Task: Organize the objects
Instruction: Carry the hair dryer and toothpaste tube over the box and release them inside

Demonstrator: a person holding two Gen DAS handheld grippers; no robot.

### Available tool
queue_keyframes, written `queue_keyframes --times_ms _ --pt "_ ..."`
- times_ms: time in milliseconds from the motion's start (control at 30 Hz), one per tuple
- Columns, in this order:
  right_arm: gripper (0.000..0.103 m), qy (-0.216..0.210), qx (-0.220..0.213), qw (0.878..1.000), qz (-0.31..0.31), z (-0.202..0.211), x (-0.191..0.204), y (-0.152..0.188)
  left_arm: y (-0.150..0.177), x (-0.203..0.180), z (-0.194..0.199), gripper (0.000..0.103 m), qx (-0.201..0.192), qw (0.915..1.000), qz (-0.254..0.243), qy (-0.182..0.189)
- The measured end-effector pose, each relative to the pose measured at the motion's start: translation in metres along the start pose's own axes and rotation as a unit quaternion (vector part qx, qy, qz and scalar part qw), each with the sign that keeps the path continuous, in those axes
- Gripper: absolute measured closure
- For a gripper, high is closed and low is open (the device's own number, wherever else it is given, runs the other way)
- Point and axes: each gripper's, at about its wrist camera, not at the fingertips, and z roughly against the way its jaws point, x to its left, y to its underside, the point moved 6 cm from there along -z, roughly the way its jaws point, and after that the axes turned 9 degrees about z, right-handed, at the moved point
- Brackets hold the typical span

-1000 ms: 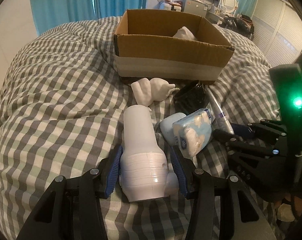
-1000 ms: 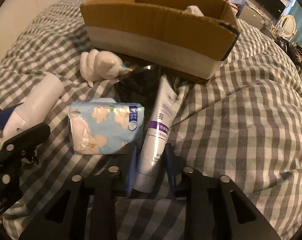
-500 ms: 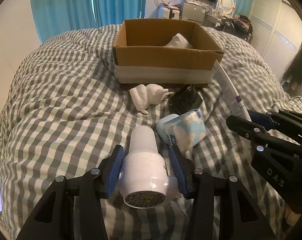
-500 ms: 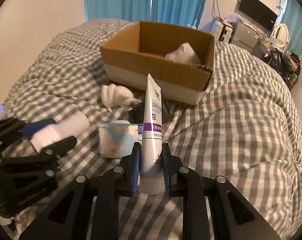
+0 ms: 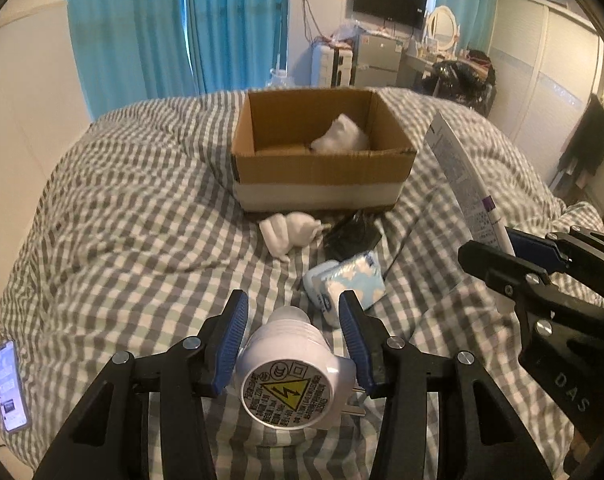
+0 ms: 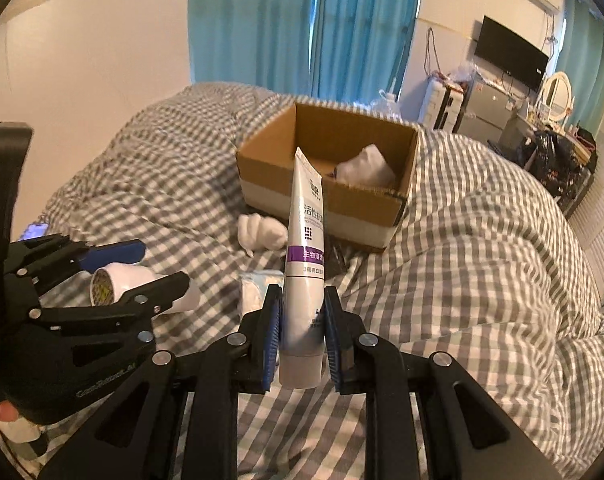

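Left gripper (image 5: 293, 344) clamped on a white hair dryer (image 5: 287, 380), low in the frame. Right gripper (image 6: 302, 336) squeezed tight on a white tube (image 6: 305, 256), held upright in the middle. Both lifted off the bed (image 5: 121, 220) — not in the box (image 5: 322, 178) yet. Only one white thing (image 5: 344, 136) inside so far. Left on the bed below the box: a white toy (image 5: 287, 230), a black pouch (image 5: 352, 234), a tissue pack (image 5: 358, 284). Lots left to do, probably.
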Motion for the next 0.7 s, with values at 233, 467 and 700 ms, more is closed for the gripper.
queue_keyframes --times_ms 233,467,700 --pt "0.084 0.011 -0.026 1.0 0.013 0.022 0.001 -0.02 -0.03 0.0 0.016 0.055 -0.022 0.9997 0.001 0.007" --pt "0.084 0.031 -0.053 0.998 0.028 0.036 -0.01 -0.055 -0.079 -0.009 0.028 0.055 -0.05 0.9986 -0.011 0.01" --pt "0.084 0.053 -0.087 0.994 0.04 0.048 -0.032 -0.106 -0.133 -0.025 0.026 0.055 -0.071 0.9971 -0.024 0.014"
